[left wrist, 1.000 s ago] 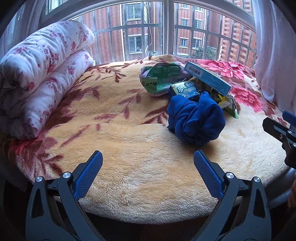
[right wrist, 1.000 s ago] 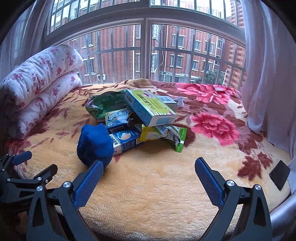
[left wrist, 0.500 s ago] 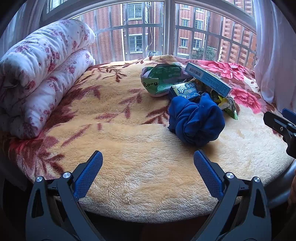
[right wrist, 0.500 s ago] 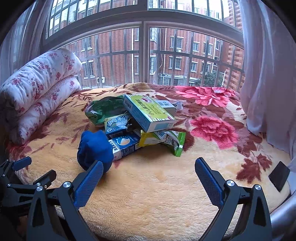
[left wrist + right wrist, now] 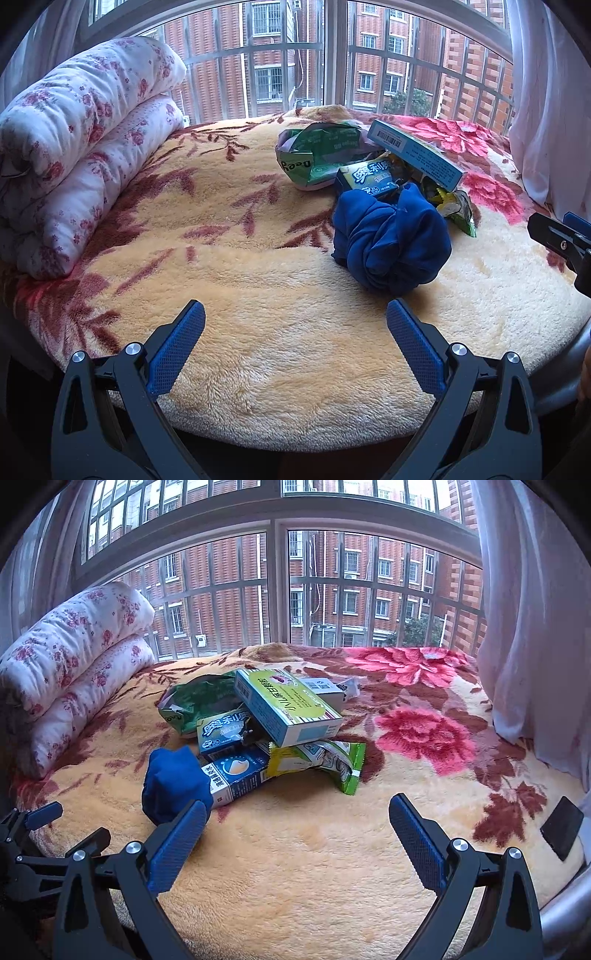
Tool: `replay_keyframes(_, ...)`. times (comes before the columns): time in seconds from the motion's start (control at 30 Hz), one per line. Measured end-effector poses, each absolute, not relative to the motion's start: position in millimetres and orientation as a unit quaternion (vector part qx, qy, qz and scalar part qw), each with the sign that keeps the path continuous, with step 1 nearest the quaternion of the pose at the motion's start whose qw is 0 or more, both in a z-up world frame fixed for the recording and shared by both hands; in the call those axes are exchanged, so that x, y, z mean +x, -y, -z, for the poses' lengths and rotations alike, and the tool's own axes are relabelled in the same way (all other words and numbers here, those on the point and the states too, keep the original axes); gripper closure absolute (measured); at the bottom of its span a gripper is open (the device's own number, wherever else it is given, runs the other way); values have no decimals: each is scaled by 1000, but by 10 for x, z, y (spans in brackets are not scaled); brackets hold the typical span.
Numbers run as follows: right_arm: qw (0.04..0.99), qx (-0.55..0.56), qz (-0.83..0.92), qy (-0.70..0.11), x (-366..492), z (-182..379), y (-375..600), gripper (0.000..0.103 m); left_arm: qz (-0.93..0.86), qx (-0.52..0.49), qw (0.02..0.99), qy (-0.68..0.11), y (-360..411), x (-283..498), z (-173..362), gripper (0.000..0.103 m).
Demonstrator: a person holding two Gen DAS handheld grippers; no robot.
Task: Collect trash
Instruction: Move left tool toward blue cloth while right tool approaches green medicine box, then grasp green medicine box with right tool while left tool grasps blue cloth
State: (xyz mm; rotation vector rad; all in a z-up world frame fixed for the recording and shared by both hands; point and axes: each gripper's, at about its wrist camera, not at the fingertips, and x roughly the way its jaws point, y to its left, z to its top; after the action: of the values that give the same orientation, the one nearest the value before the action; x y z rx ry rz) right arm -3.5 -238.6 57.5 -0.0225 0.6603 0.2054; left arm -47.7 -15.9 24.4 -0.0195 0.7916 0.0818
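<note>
A heap of trash lies on the blanket: a green snack bag (image 5: 321, 155) (image 5: 201, 705), a light-blue and green carton (image 5: 286, 705) (image 5: 417, 153) on top, a small Oreo box (image 5: 225, 731) (image 5: 369, 179), a dark-blue milk carton (image 5: 236, 775) and a yellow-green wrapper (image 5: 325, 760) (image 5: 456, 212). A crumpled blue bag (image 5: 389, 240) (image 5: 171, 784) sits at the heap's near left side. My left gripper (image 5: 295, 343) is open over bare blanket, short of the blue bag. My right gripper (image 5: 297, 830) is open too, in front of the heap, empty.
A folded floral quilt (image 5: 74, 147) (image 5: 70, 664) lies along the left. Barred windows stand behind, and a white curtain (image 5: 532, 627) hangs at the right. A dark flat object (image 5: 561, 827) rests near the blanket's right edge. The flowered blanket (image 5: 332, 867) ends at a rounded front edge.
Both views have risen and drawn slightly closer to the heap. Both grippers stay open and nothing on the blanket has moved.
</note>
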Motion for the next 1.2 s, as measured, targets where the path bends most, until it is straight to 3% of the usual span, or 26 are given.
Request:
replay_keyframes(0.73,935,-2,-120,-334,299,-570,2392,5,-33,-7,921,-389,235,-333,-244,7)
replay_keyframes(1.2,850,-36,-288,-440,1635,-527,2208,5,-22,-5,918,-396,199,-252,-159,7)
